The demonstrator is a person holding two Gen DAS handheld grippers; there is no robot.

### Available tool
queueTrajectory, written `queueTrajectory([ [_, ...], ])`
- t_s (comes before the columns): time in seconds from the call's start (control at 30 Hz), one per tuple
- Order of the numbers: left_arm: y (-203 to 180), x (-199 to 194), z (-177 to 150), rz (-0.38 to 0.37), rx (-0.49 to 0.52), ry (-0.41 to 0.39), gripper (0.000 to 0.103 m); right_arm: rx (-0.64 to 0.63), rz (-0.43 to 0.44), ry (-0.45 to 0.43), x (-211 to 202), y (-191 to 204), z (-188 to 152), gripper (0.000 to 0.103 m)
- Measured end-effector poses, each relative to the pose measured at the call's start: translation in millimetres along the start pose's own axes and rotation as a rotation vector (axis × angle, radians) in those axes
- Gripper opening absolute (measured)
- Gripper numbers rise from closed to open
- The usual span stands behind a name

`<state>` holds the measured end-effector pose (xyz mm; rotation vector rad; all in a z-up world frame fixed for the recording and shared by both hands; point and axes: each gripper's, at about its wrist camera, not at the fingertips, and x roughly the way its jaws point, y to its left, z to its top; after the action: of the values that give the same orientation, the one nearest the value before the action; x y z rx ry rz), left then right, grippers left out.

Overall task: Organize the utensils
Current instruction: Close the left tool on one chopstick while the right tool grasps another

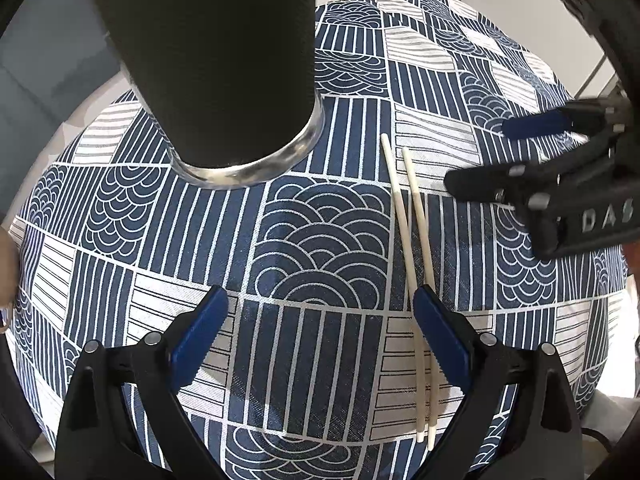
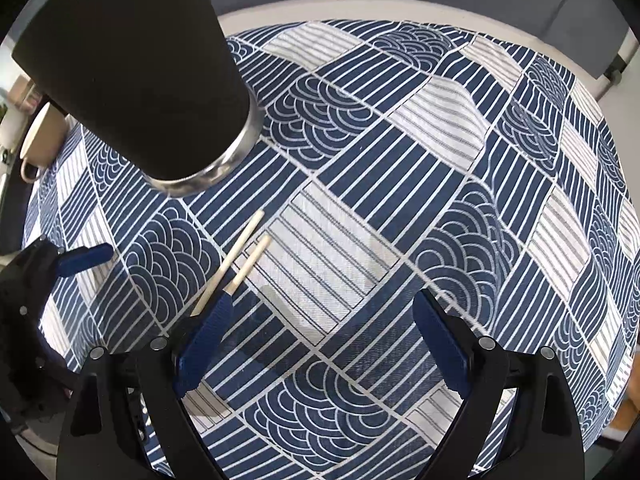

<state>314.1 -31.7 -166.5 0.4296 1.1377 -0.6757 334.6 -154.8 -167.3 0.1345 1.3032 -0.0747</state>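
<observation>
Claws spread wide, both gripping nothing.
Left claw is hovering over the patterned bench beside two pale wooden chopsticks; right claw is showing them lying loose near the tall black cylindrical holder, not yet collected.

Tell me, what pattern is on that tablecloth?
The tablecloth is navy and white patchwork: stripes and wave-like arcs. The right wrist view shows it best.

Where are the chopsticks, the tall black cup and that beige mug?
chopsticks (image 1: 412, 248), left wrist view, mid-shaft of the pair.
black cup (image 1: 208, 60), left wrist view, its side wall.
beige mug (image 2: 42, 138), right wrist view, its body.
</observation>
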Motion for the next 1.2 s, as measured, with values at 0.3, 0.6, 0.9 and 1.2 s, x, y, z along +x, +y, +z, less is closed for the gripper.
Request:
queueTrajectory([
  [0.3,-2,4,3,-0.01,-0.006,0.014,0.094,0.006,-0.017,0.028,14,8,-3,0.087],
  [0.6,0,8,9,0.002,0.001,0.03,0.091,0.031,-0.015,0.038,20,7,2,0.087],
  [0.9,17,-1,8,-0.007,-0.032,0.031,0.058,0.044,-0.03,0.063,28,29,16,0.088],
  [1.2,21,-6,2,-0.022,-0.068,0.028,0.038,0.101,-0.077,0.089,30,52,22,0.072],
])
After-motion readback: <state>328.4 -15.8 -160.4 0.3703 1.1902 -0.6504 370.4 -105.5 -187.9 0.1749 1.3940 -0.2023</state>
